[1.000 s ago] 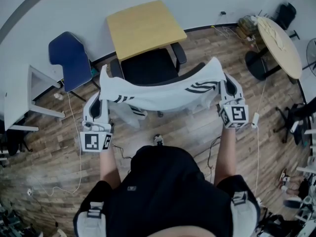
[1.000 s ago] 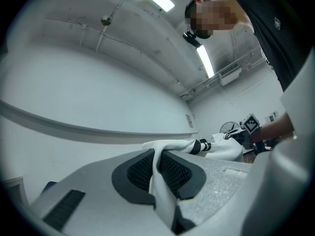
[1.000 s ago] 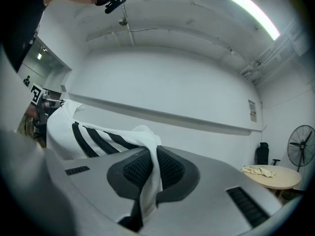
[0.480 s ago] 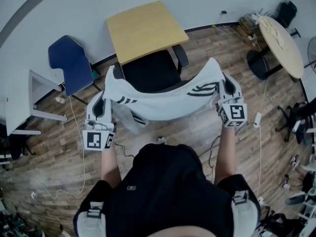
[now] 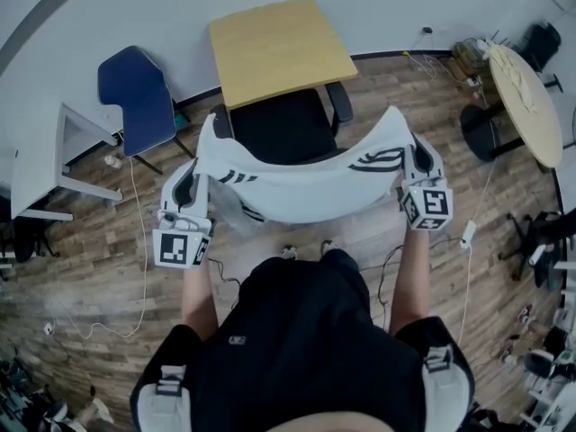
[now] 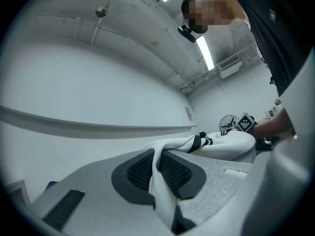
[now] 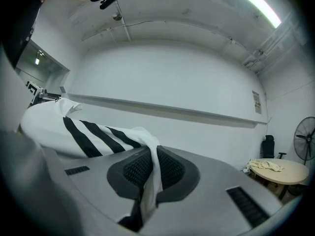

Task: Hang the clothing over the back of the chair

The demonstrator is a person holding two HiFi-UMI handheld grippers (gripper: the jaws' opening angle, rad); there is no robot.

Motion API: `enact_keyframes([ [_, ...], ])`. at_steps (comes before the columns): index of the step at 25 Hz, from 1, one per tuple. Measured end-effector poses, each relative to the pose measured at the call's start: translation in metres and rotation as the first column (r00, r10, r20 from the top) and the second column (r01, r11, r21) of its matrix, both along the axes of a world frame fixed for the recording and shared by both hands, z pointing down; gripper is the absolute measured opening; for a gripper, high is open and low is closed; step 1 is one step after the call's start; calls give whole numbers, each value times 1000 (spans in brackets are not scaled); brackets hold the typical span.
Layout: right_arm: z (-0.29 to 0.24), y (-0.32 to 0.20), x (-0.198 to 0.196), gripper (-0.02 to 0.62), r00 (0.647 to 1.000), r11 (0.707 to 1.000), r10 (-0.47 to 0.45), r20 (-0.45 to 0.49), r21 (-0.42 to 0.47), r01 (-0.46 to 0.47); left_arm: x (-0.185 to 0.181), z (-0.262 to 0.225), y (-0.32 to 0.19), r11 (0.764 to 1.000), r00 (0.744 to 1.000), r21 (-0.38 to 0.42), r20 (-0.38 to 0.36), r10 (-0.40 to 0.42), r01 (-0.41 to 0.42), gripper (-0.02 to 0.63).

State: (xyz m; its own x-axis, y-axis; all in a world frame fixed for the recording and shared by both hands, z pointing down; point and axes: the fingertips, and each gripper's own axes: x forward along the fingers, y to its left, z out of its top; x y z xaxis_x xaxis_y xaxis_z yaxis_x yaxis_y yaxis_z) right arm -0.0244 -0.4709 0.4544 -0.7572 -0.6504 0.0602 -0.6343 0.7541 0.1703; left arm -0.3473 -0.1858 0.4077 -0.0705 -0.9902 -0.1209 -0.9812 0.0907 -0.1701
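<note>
A white garment (image 5: 306, 187) with black stripes is stretched wide between my two grippers. It hangs just in front of and above the back of a black office chair (image 5: 283, 124). My left gripper (image 5: 198, 165) is shut on the garment's left end, and cloth (image 6: 162, 191) is pinched between its dark pads (image 6: 135, 173). My right gripper (image 5: 410, 154) is shut on the right end, where the fabric (image 7: 98, 136) runs down between its pads (image 7: 170, 168). The garment's middle sags and hides most of the chair's backrest.
A yellow table (image 5: 281, 48) stands beyond the black chair, with a blue chair (image 5: 135, 97) to its left. A white table (image 5: 36, 165) is at far left and a round table (image 5: 526, 88) at far right. Cables (image 5: 135, 241) trail over the wooden floor.
Both grippers have carried the stretched garment a little forward toward the black chair and slightly lower. Both grips are unchanged.
</note>
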Motion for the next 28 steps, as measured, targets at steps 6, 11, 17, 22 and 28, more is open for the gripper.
enact_keyframes([
  [6, 12, -15, -12, 6, 996, 998, -71, -45, -3, 71, 2, 18, -3, 996, 996, -44, -36, -76, 75, 26],
  [11, 17, -35, -7, 6, 991, 992, -122, -57, -21, 121, 15, 37, -12, 987, 990, -103, -63, -128, 121, 29],
  [17, 28, -46, -6, 8, 981, 981, -186, -58, -61, 183, 30, 50, -18, 975, 981, -154, -79, -177, 163, 31],
  [22, 43, -49, -4, 10, 965, 962, -258, -55, -106, 251, 43, 68, -26, 960, 976, -223, -101, -193, 167, 34],
  [28, 49, -40, -15, 30, 939, 934, -342, -42, -121, 335, 43, 82, -17, 936, 965, -279, -87, -249, 217, 57],
])
